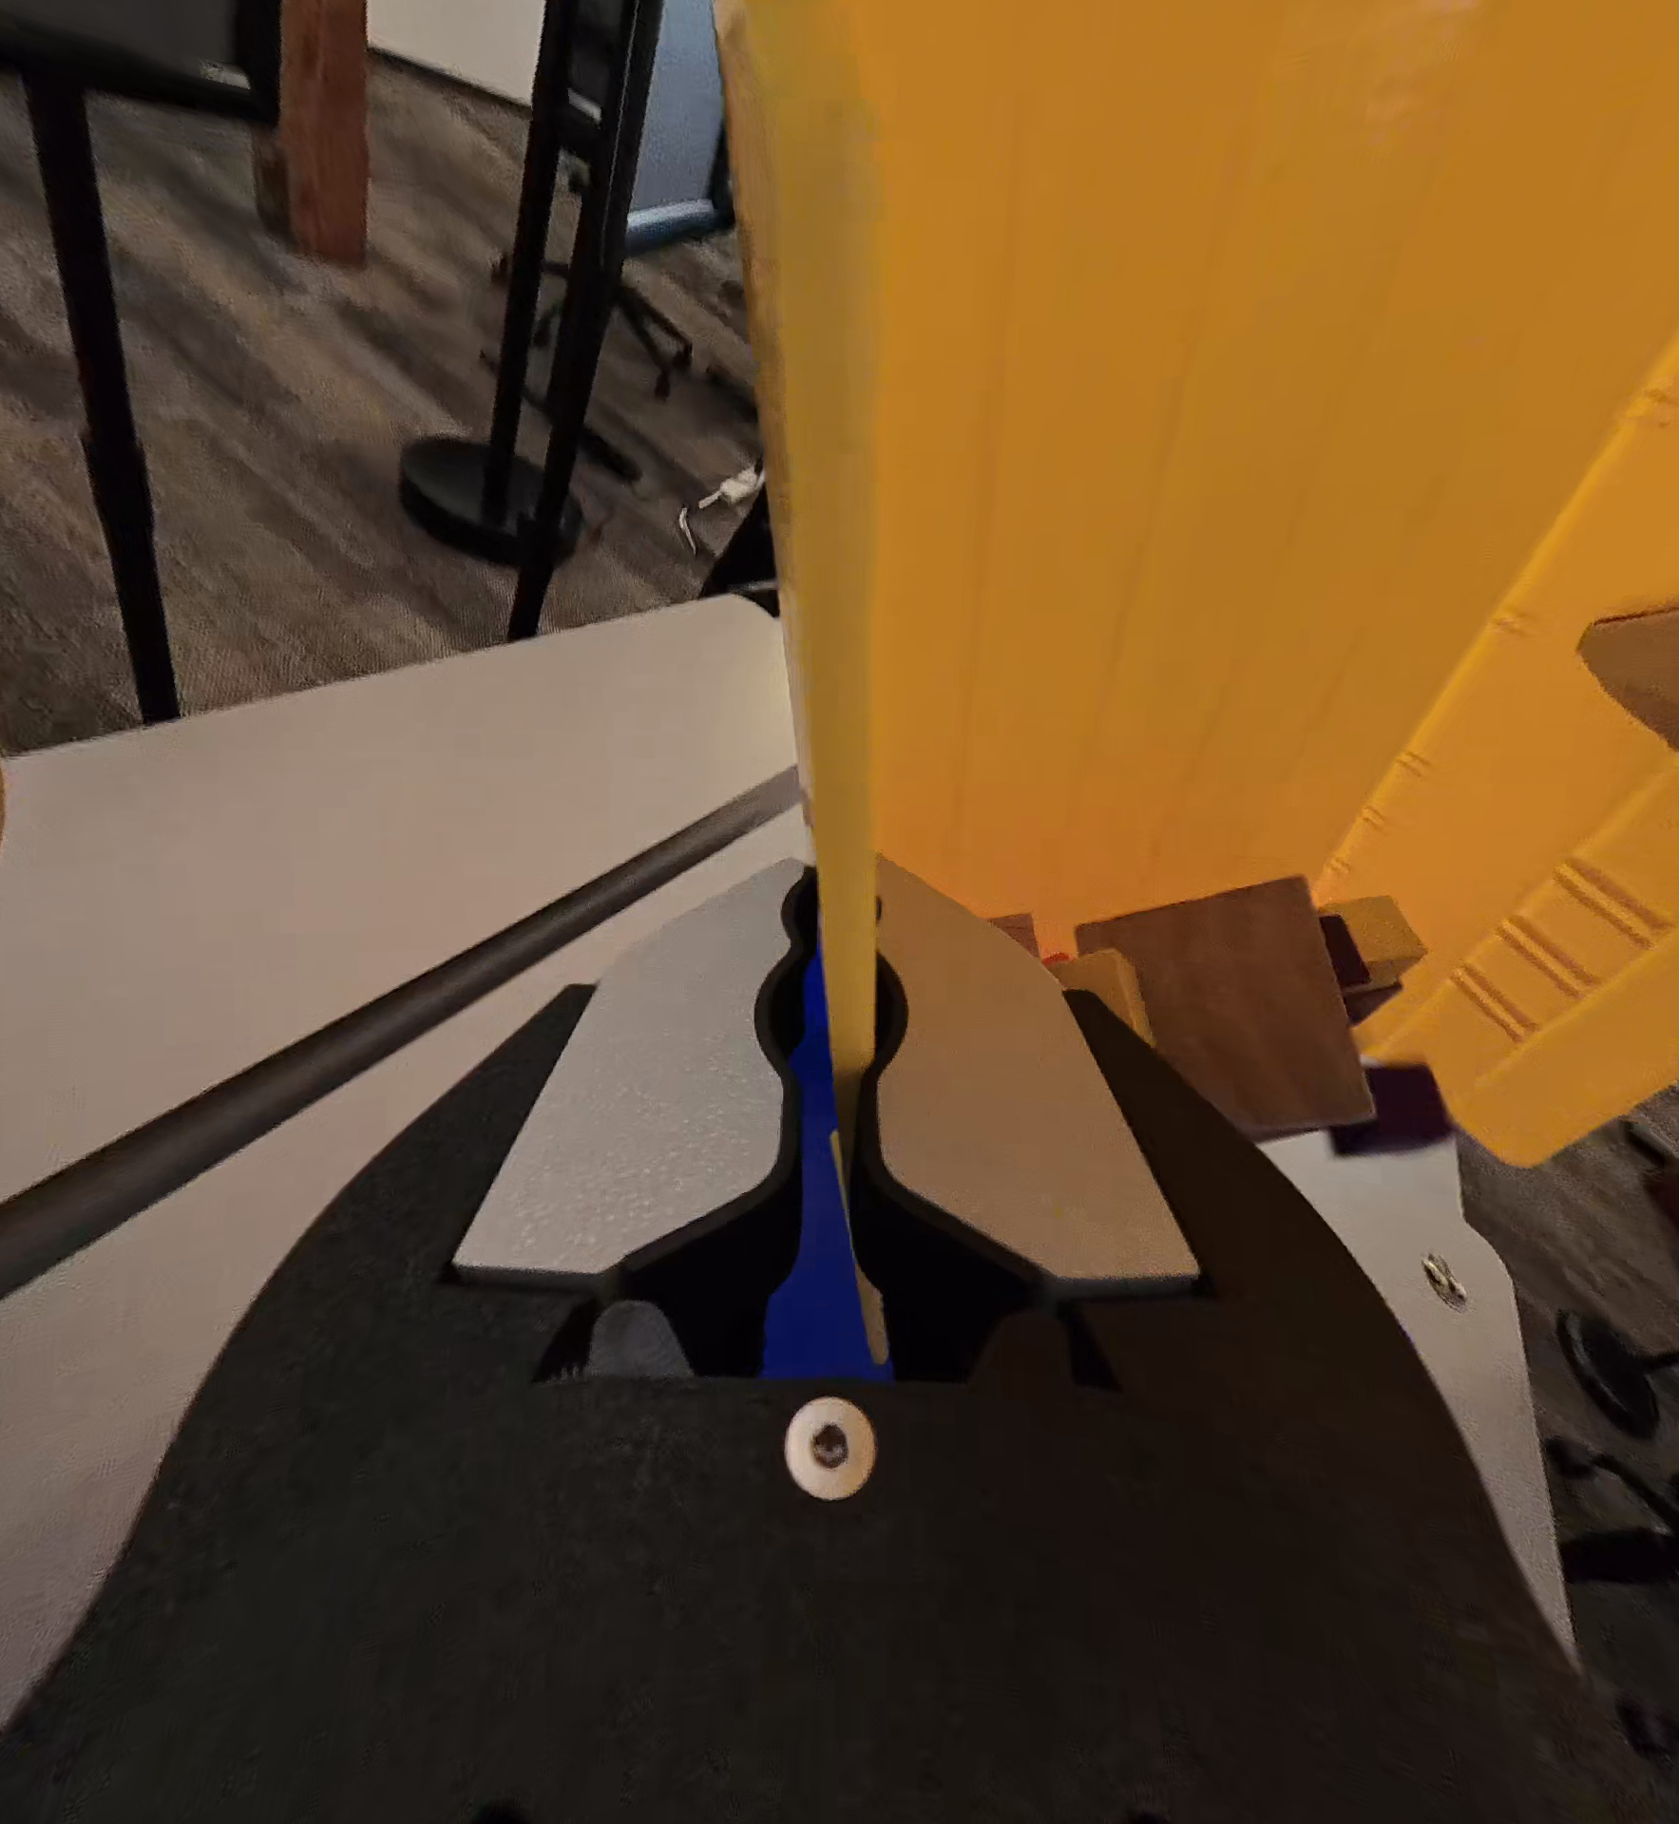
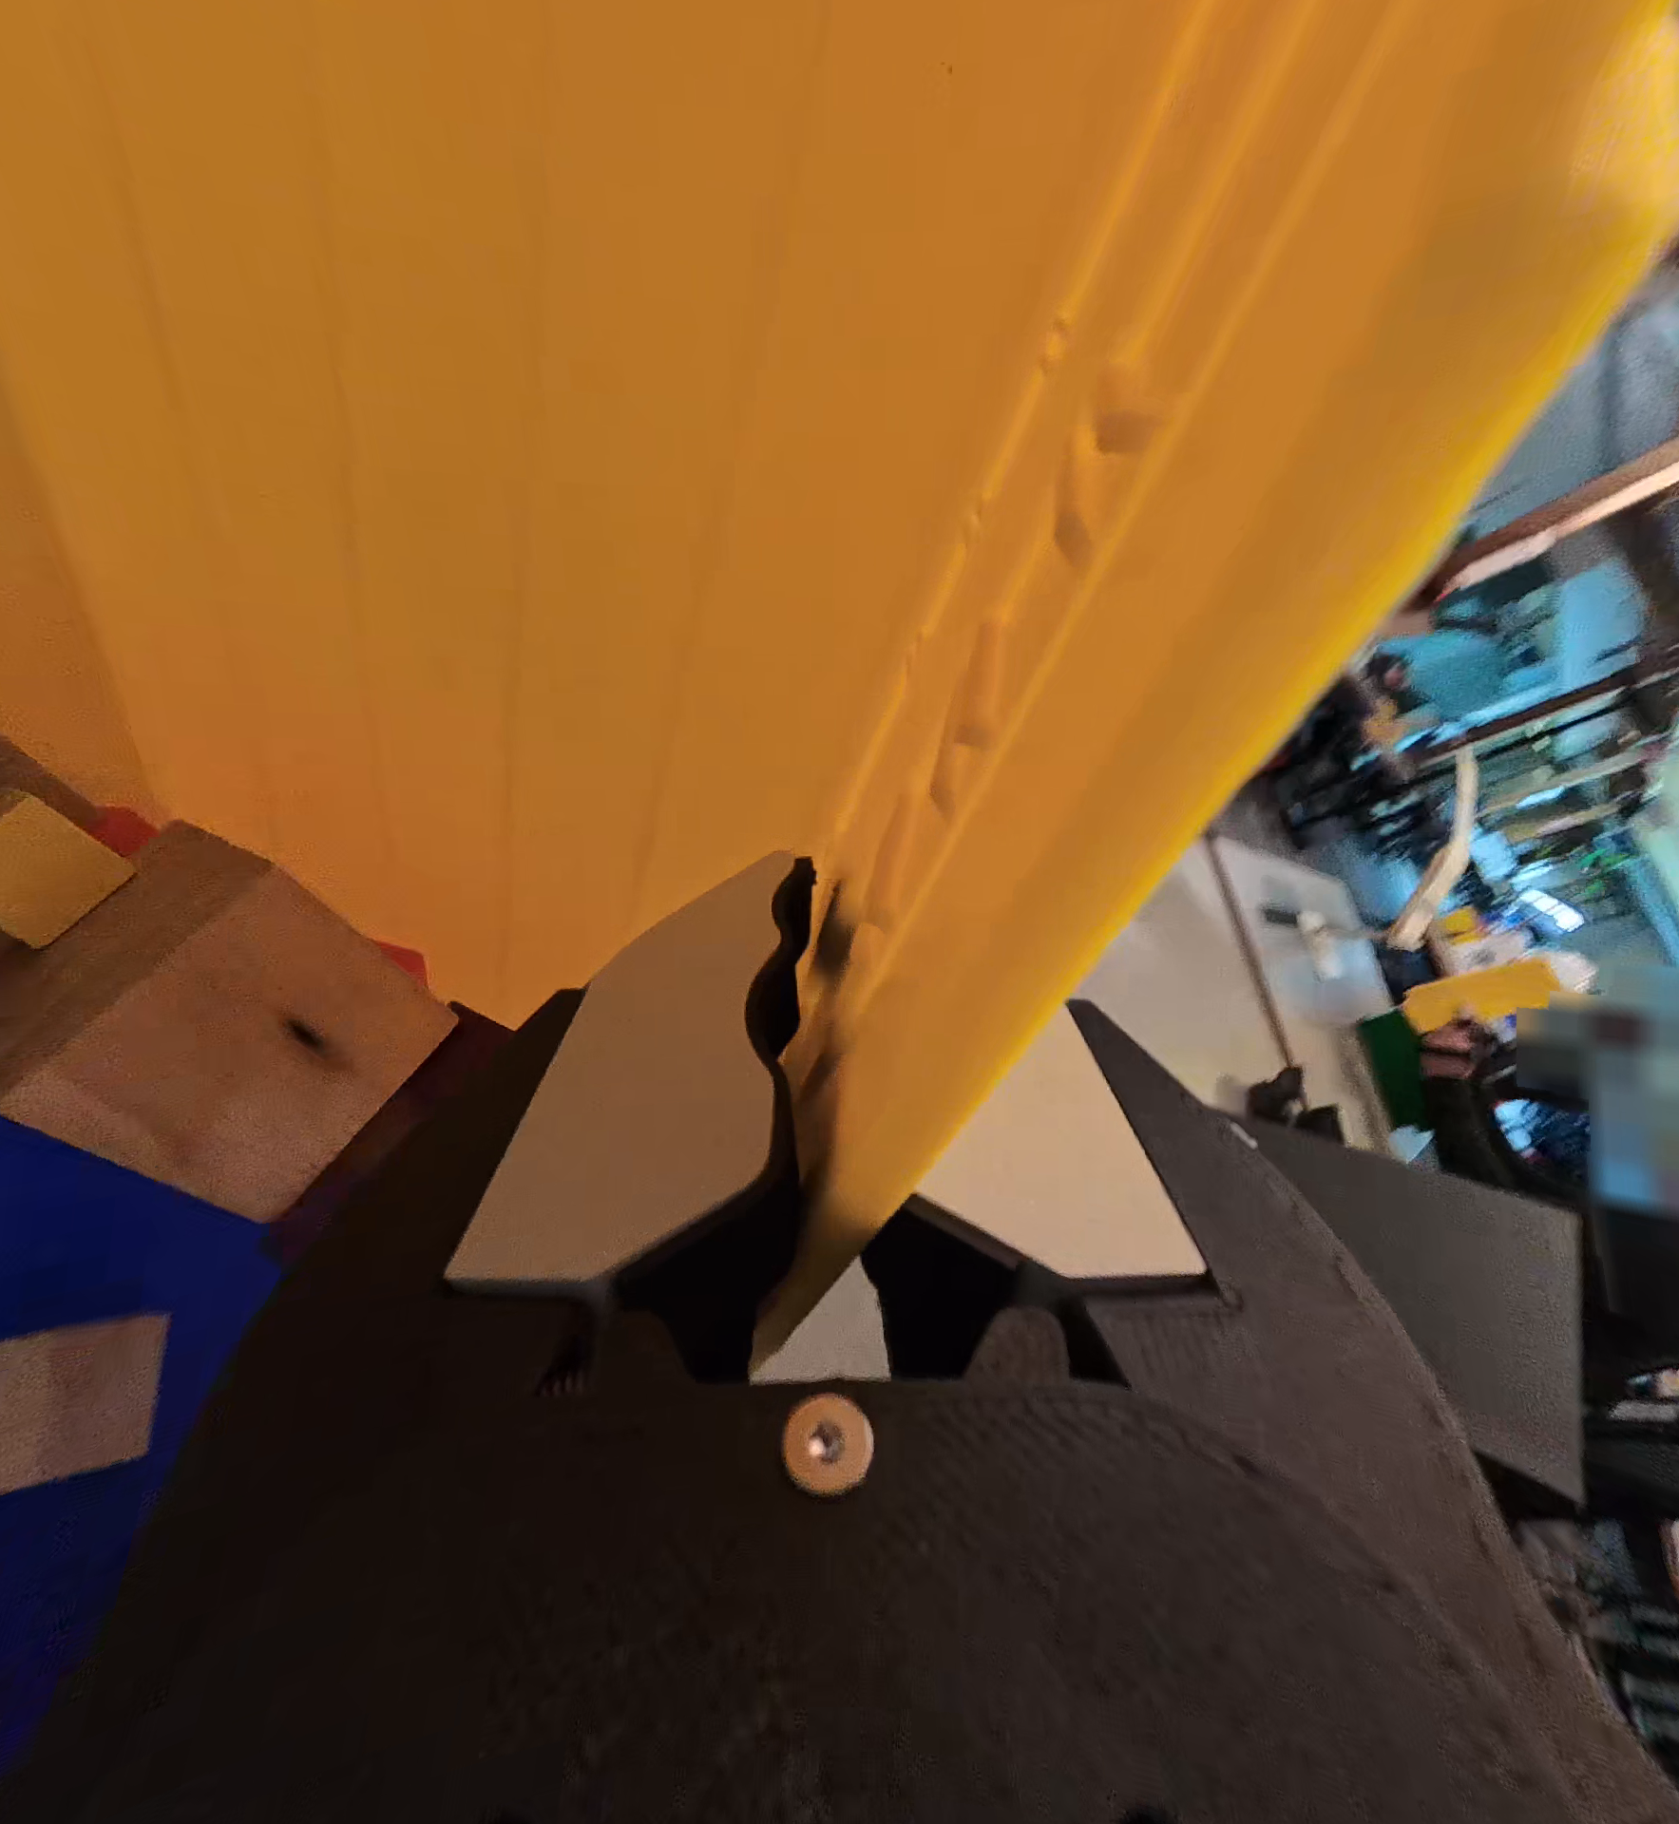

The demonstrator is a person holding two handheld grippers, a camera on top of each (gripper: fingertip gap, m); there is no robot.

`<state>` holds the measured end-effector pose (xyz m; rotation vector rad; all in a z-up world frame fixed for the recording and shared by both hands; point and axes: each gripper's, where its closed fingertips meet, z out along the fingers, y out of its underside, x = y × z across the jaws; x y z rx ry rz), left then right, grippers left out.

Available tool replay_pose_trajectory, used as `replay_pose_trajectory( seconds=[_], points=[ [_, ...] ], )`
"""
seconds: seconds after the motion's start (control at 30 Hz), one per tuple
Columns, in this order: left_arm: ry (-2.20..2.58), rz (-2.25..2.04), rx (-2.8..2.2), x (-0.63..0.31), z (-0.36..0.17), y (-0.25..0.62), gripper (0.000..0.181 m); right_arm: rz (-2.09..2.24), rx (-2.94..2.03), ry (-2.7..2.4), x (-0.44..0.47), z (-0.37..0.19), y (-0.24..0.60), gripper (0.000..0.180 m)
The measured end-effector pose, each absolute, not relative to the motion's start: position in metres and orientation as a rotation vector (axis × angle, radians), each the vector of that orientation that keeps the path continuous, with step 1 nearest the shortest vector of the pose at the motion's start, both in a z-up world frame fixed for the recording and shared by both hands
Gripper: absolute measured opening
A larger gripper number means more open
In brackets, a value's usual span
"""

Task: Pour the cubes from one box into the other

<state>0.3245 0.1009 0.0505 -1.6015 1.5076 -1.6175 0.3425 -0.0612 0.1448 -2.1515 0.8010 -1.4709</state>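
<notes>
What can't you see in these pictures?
- Left wrist view: the yellow box runs past the top edge, so its far end is cut off.
- Right wrist view: the blue box is cut by the left edge and hidden behind the right gripper.
- Both views: cubes deeper in the pile are hidden; the count is unknowable.
- Right wrist view: background shelves blurred.

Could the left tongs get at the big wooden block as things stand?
Probably not: the left tongs are shut on the yellow box wall, so they aren't free. The big wooden block sits close by, just right of them.
</notes>
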Motion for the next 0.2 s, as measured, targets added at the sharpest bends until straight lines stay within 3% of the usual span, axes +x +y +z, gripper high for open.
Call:
replay_pose_trajectory(
  seconds=[0.03, 0.2],
  points=[
    [1.51, -1.63, -1.604, 0.323, 0.05, 0.101, 0.004, -1.439, -2.169, 0.83, 0.342, 0.141, -0.062, 0.006],
    [1.489, -1.607, -1.632, 0.327, 0.047, 0.104, 0.003, -1.443, -2.153, 0.83, 0.344, 0.137, -0.06, 0.007]
  ],
)
